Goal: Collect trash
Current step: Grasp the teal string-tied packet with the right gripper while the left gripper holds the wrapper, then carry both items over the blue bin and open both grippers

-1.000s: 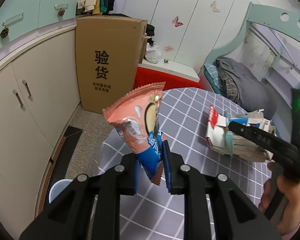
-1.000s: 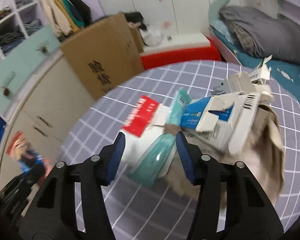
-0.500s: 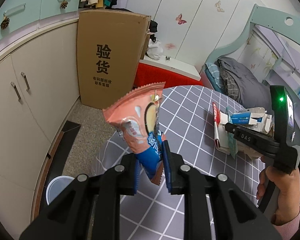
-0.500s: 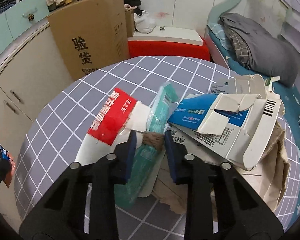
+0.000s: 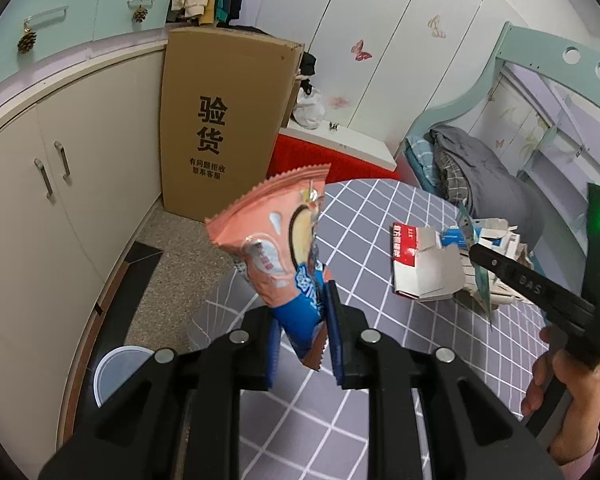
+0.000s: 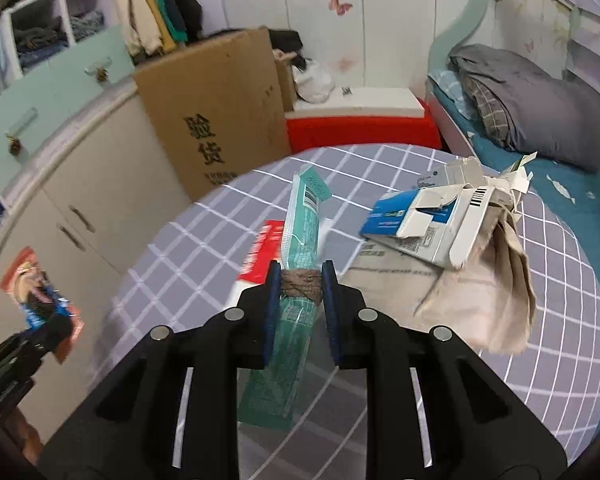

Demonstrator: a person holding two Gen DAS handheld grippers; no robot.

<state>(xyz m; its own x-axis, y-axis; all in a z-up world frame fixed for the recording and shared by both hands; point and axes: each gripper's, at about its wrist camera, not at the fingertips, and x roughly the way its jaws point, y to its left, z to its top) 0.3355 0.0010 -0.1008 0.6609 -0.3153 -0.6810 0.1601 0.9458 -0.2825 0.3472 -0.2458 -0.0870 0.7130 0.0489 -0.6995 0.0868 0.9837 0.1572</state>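
My left gripper [image 5: 302, 308] is shut on the blue lower end of a pink snack wrapper [image 5: 276, 240], held upright over the table's left edge. My right gripper [image 6: 300, 276] is shut on a long teal wrapper [image 6: 304, 220], with a brown crumpled scrap [image 6: 301, 286] pinched along with it between the pads. The teal wrapper hangs clear of the checked tablecloth [image 6: 204, 248]. Still lying on the table are a red-and-white box [image 6: 260, 252], a torn blue-and-white carton [image 6: 424, 220] and a beige paper bag [image 6: 480, 292].
A white bin [image 5: 116, 368] stands on the floor below the table's left edge, beside the cream cabinets [image 5: 60, 200]. A tall cardboard box [image 5: 220, 128] and a red chest [image 6: 360, 132] stand behind the table. A bed with grey bedding [image 6: 532, 108] lies on the right.
My right gripper's jaws closed on the teal wrapper and brown scrap, then raised them off the pile. My left gripper kept its hold on the snack wrapper and shifted slightly.
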